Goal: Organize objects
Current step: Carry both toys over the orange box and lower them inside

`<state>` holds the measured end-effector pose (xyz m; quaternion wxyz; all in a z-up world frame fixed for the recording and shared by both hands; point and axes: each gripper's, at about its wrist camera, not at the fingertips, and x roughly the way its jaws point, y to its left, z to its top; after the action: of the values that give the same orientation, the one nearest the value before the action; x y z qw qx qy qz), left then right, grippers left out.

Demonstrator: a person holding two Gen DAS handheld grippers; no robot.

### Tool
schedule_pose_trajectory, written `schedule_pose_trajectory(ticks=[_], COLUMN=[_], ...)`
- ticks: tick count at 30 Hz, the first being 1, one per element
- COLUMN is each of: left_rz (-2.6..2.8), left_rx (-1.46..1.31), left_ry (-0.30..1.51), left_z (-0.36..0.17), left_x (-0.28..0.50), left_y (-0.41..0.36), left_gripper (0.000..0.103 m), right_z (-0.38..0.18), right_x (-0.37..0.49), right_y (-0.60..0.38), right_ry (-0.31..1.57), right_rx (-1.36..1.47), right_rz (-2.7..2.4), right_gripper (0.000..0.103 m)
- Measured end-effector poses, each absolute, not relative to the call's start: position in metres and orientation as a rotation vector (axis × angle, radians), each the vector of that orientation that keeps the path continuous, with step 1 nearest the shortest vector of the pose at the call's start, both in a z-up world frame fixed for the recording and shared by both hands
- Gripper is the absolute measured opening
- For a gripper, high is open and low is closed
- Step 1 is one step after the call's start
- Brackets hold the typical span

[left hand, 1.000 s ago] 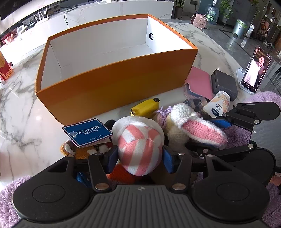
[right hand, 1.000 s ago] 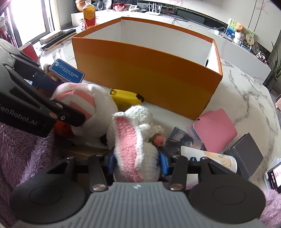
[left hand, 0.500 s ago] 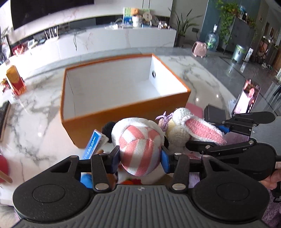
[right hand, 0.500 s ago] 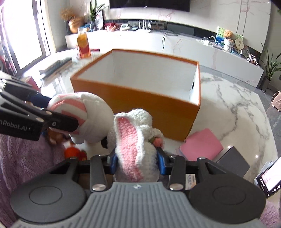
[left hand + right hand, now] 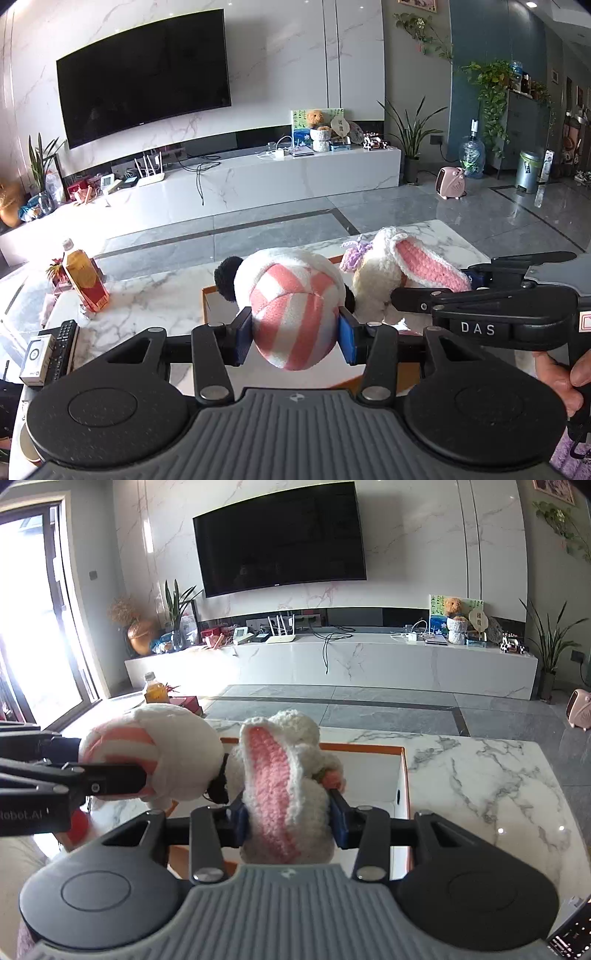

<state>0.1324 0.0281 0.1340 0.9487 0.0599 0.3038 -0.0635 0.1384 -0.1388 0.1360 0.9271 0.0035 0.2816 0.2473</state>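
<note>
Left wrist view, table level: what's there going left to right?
Remote control → orange drink bottle → pink-striped plush in the left gripper → crocheted bunny → right gripper.

The left gripper is matte black with blue pads, silver pivot screws on its finger links, and a ribbed grey housing flanked by two round black discs. The right gripper is built the same; its side shows white lettering, "DAS". A hand wraps its handle, beside purple fleece.
</note>
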Motion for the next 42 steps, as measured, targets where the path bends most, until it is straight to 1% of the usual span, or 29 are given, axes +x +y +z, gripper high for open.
schedule_pose_trajectory(ticks=[5, 11, 18, 24, 28, 35, 37, 42], left_rz=[-0.088, -0.076, -0.121, -0.166, -0.176, -0.211, -0.219, -0.242], left_rx=[0.163, 0.316, 0.506, 0.615, 0.613, 0.477, 0.454, 0.350], left_ry=[0.671, 0.756, 0.814, 0.836, 0.877, 1.002, 1.012, 1.018], left_z=[0.109, 0.061, 0.022, 0.004, 0.001, 0.001, 0.004, 0.021], left_x=[0.168, 0.195, 0.207, 0.211, 0.220, 0.235, 0.235, 0.232], left_y=[0.028, 0.022, 0.025, 0.022, 0.025, 0.045, 0.051, 0.065], left_gripper=[0.054, 0.054, 0.054, 0.054, 0.055, 0.061, 0.062, 0.062], right_z=[0.120, 0.072, 0.027, 0.006, -0.002, -0.004, -0.005, 0.000], right_x=[0.184, 0.229, 0.256, 0.265, 0.266, 0.268, 0.269, 0.269], right_y=[-0.117, -0.081, -0.055, -0.048, -0.047, -0.048, -0.049, -0.053], right_ry=[0.668, 0.809, 0.945, 1.024, 1.067, 1.099, 1.109, 1.125], right_rx=[0.093, 0.065, 0.035, 0.048, 0.050, 0.061, 0.066, 0.078], right_rz=[0.468, 0.419, 0.426, 0.431, 0.424, 0.429, 0.435, 0.450], right_gripper=[0.045, 0.045, 0.045, 0.045, 0.046, 0.048, 0.050, 0.051])
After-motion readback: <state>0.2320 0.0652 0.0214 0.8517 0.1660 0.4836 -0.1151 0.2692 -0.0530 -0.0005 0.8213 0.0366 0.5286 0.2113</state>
